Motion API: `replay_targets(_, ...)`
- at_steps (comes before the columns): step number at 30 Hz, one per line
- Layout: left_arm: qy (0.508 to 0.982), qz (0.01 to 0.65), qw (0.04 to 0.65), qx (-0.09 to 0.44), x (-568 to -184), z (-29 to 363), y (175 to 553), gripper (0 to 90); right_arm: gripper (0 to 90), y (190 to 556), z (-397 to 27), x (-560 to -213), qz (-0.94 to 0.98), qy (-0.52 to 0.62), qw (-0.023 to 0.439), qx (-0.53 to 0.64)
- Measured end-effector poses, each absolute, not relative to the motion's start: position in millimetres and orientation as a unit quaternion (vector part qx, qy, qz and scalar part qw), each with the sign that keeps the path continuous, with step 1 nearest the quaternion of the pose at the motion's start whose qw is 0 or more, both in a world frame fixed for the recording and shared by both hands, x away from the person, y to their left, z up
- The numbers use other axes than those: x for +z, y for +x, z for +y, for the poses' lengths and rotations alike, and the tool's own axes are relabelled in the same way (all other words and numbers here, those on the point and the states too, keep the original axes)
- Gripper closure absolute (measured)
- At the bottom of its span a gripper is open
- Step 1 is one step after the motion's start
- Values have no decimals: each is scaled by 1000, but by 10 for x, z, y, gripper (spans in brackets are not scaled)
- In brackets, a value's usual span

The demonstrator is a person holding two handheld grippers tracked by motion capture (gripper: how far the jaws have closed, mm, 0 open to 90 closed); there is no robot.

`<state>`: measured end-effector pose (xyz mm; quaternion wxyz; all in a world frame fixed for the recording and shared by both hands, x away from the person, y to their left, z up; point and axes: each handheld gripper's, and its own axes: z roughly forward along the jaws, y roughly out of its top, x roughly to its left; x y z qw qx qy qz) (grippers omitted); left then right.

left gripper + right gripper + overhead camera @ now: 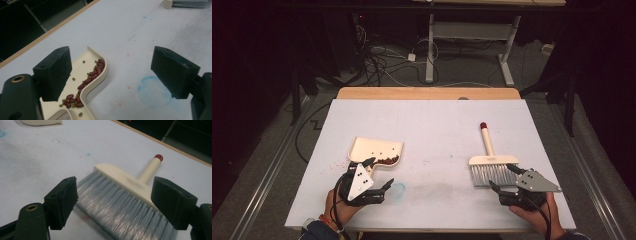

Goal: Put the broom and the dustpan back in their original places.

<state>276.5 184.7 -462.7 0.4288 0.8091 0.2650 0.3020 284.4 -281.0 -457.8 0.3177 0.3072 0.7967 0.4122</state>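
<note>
A cream dustpan (374, 149) lies on the white table (432, 125) at the left, with red beans (388, 160) and a few small green ones heaped along its near edge (86, 82). My left gripper (378, 174) stands open just in front of the pan, one jaw over its near corner (95, 72). A small hand brush (488, 165) with a cream handle, red tip and grey bristles lies flat at the right. Behind its bristles (117, 205) my right gripper (502, 176) stands open, nothing between the jaws.
A faint blue ring mark (398, 189) is on the table surface beside the left gripper. The table's wooden far edge (427, 93) borders a dark floor with cables and a desk frame (472, 35) beyond.
</note>
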Motion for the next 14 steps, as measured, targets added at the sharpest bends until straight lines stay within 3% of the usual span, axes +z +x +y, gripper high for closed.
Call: replay_targets(14,810,263,424,308,-4611,1817,2766,170,213,2837,-2834,-4509,787,312,326,422)
